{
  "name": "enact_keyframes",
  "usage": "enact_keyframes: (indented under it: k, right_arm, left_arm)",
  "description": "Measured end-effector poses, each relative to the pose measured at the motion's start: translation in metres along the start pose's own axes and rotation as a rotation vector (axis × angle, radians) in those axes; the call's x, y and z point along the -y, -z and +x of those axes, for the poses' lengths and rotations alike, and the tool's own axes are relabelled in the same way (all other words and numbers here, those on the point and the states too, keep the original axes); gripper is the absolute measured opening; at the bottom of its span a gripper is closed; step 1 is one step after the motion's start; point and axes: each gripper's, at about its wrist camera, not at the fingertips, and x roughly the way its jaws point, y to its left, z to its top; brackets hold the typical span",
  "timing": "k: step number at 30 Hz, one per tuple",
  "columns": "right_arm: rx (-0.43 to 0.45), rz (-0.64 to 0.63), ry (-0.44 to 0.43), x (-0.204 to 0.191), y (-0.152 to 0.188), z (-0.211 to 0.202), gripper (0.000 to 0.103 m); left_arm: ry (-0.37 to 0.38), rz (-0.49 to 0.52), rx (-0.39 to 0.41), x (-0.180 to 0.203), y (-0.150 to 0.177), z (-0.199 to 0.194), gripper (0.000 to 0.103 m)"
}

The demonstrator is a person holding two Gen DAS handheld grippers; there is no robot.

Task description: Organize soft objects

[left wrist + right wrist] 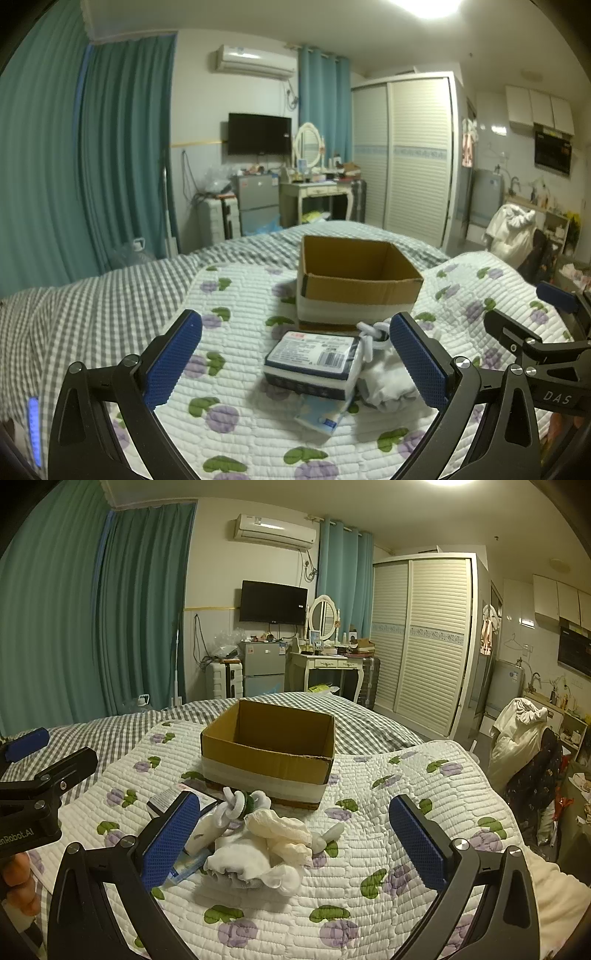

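Note:
An open cardboard box (pixel 360 286) stands on the quilt; it also shows in the right wrist view (pixel 267 753). In front of it lies a blue-and-white tissue pack (pixel 310 363) on a smaller light blue packet (pixel 321 413), next to white socks (pixel 388 384). The right wrist view shows the white socks (pixel 243 864), a cream cloth (pixel 284 834) and a white-and-green knotted toy (pixel 240 805). My left gripper (pixel 295 360) is open around the tissue pack, above it. My right gripper (pixel 295 843) is open over the sock pile.
The floral quilt (pixel 388 786) lies on a grey checked bedsheet (pixel 92 314). Beyond the bed are teal curtains (pixel 74 166), a small fridge (pixel 262 674), a dressing table (pixel 328 664) and a wardrobe (pixel 424 638). A chair with clothes (pixel 521 738) stands at the right.

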Motion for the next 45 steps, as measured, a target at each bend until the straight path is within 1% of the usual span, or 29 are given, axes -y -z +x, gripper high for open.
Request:
enact_keyframes:
  k: [36,41,44,45]
  right_arm:
    - [-0.017,-0.01,-0.014,-0.005,-0.002,0.0,0.103]
    - [-0.047,-0.028,-0.024,-0.009,0.004,0.011,0.103]
    - [-0.088,-0.046,-0.031,-0.012,0.015,0.027,0.103]
    - [-0.109,-0.052,-0.036,-0.014,0.02,0.035,0.103]
  left_arm:
    - [-0.005,-0.004,0.007,-0.002,-0.002,-0.003,0.103]
    - [-0.03,-0.006,-0.026,-0.012,0.007,0.005,0.103]
    - [-0.049,-0.006,-0.067,-0.019,0.019,0.018,0.103]
    - [-0.058,-0.008,-0.095,-0.022,0.025,0.027,0.103]
